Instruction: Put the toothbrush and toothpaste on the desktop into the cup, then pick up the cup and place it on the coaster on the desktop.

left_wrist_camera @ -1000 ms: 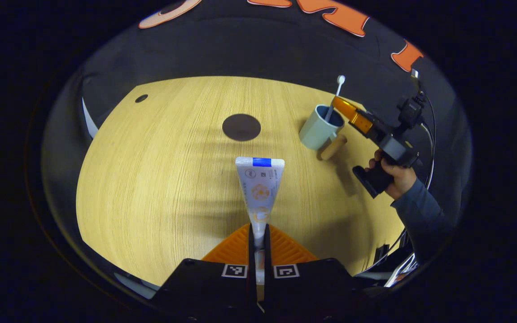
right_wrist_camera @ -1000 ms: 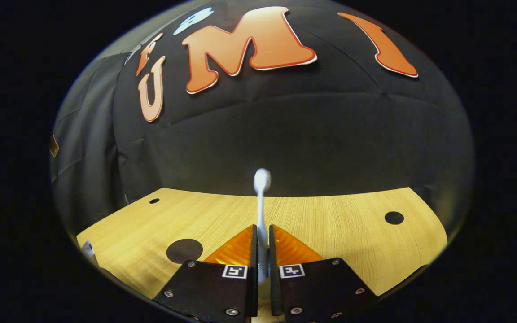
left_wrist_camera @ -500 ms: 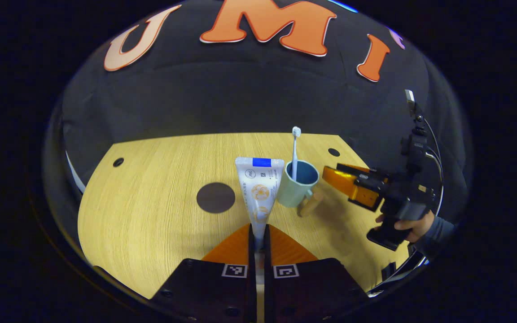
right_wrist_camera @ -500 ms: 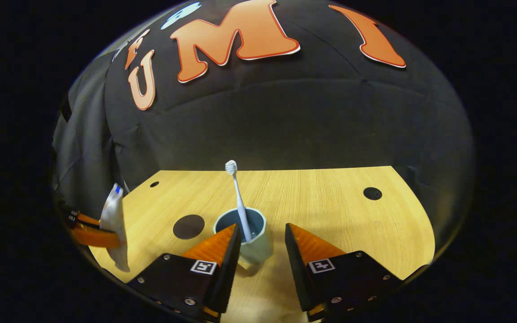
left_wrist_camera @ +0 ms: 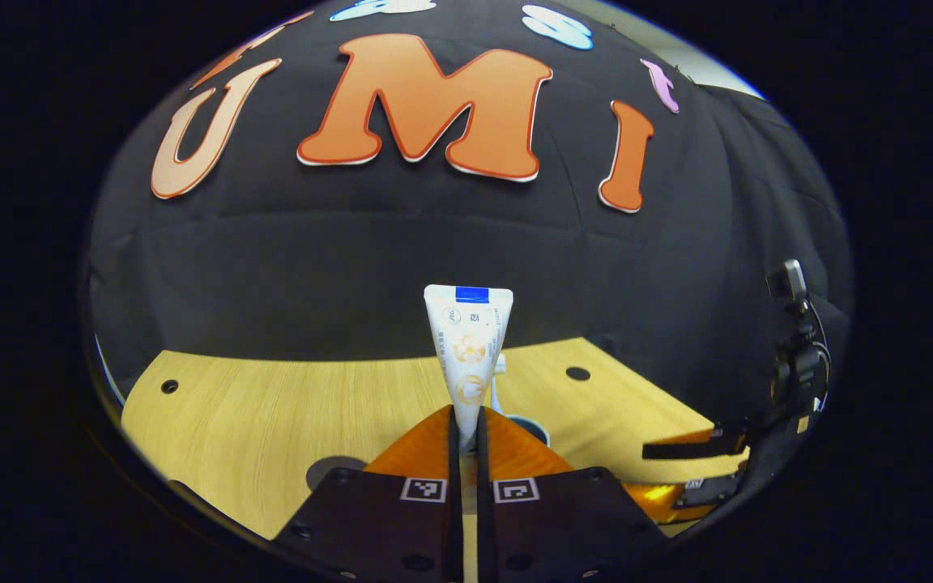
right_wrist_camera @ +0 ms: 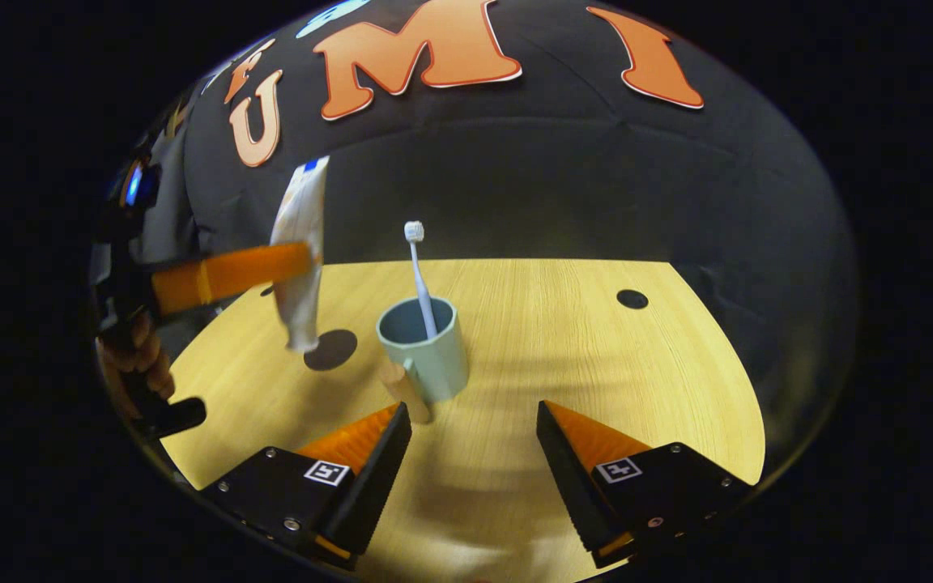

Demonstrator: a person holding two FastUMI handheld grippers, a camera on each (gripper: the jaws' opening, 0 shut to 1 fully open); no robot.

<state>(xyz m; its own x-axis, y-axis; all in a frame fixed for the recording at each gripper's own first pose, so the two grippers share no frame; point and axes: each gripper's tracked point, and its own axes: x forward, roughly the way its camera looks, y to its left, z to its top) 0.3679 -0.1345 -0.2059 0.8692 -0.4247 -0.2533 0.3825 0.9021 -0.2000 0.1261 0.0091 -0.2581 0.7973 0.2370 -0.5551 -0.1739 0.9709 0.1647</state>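
Note:
A white toothpaste tube (left_wrist_camera: 466, 340) stands upright between the fingers of my left gripper (left_wrist_camera: 466, 421), which is shut on its lower end. The right gripper view shows that tube (right_wrist_camera: 298, 259) hanging in the left gripper (right_wrist_camera: 304, 257), up and to the left of the cup. The pale blue cup (right_wrist_camera: 424, 348) with a wooden handle stands on the table, a white toothbrush (right_wrist_camera: 419, 275) leaning inside it, head up. My right gripper (right_wrist_camera: 473, 417) is open, drawn back a little in front of the cup. The dark round coaster (right_wrist_camera: 330, 349) lies left of the cup.
The wooden table (right_wrist_camera: 596, 380) has small dark holes (right_wrist_camera: 632, 299) near its far corners. A hand (right_wrist_camera: 138, 356) holds the left gripper's grip at the left edge. The black cloth wall rises behind the table.
My right gripper let go of the toothbrush in the cup, opened and backed away. My left gripper carried the toothpaste tube up and over toward the cup, tilting upward.

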